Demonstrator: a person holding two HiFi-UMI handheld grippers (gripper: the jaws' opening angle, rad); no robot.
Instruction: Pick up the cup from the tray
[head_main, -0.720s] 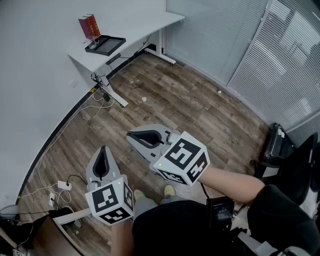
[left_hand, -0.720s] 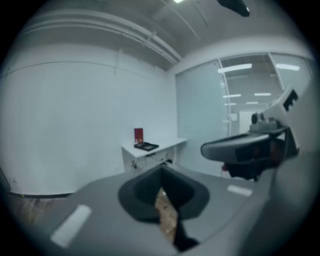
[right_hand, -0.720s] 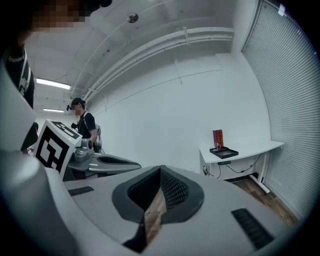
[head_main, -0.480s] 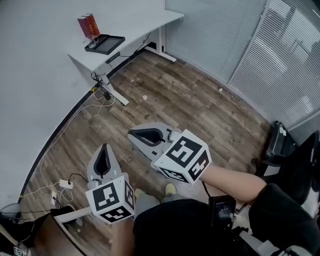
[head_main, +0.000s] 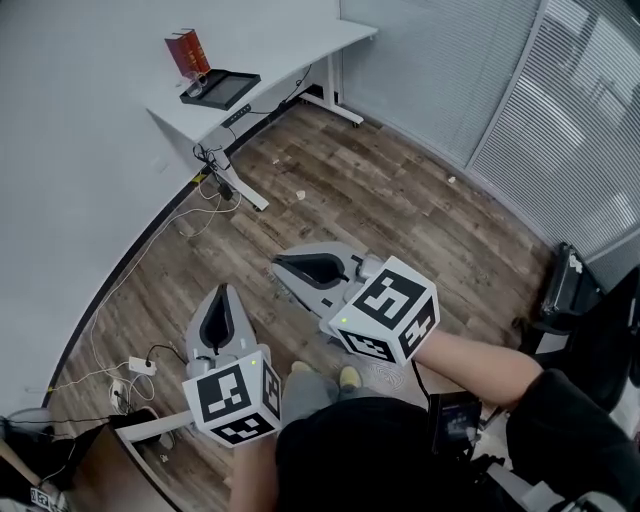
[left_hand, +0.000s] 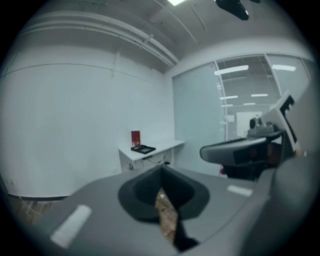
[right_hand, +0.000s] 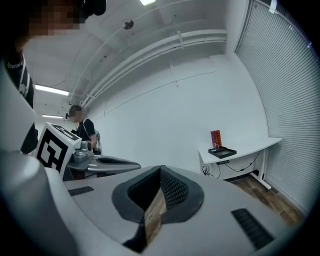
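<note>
The cup (head_main: 197, 86) stands on the black tray (head_main: 225, 92), at the tray's end next to the red box (head_main: 188, 52), near the corner of the white table (head_main: 300, 50) that is against the wall. It is very small here and seems to be clear glass. The person is well apart from the table, so the step in hand is probably the approach. The fingers of the left gripper (head_main: 222, 292) are closed together on nothing, and those of the right gripper (head_main: 282, 266) are closed and empty too. To do it well, the person should come close to the table's front edge, open one gripper before reaching, and enter level from the side away from the box, so the cup is not pushed. The print on the box is too small to read; the marker cube (head_main: 388, 322) on each gripper carries only black and white squares, no letters
</note>
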